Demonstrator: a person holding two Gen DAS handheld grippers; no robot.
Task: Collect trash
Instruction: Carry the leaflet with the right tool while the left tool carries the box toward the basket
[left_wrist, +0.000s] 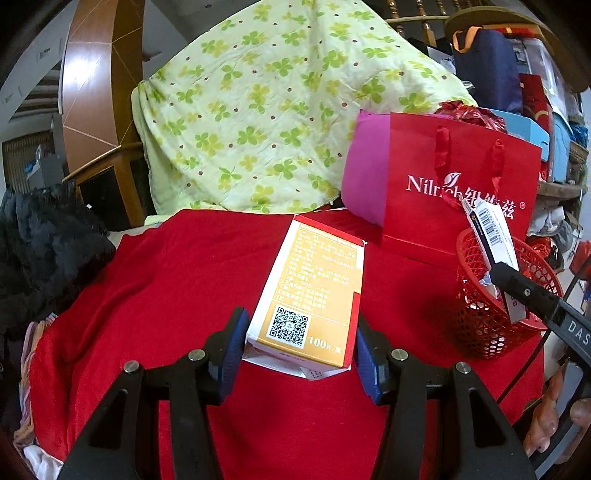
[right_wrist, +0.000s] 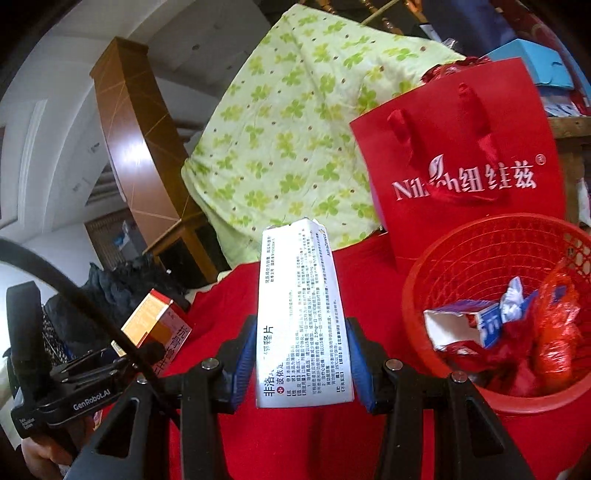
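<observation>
Red cloth covers the desk (left_wrist: 155, 295), with a clover-print quilt (left_wrist: 258, 110) heaped behind it

Left gripper (left_wrist: 301, 347) has its blue-padded fingers (left_wrist: 232, 347) pinching the near end of an orange-and-white medicine box (left_wrist: 314, 291), which reaches forward from between them, lifted above the cloth. Right gripper (right_wrist: 301, 363) pinches a flattened white medicine carton (right_wrist: 299, 314) the same way, its printed face pointing ahead and upward. Just right of the right fingers sits a red mesh basket (right_wrist: 480, 251) holding crumpled red wrappers and a torn blue-and-white packet (right_wrist: 476, 325). Beyond the basket stands a red paper gift bag (right_wrist: 461, 147), upright against the quilt. From the left wrist view, the white carton is over the basket's rim
</observation>
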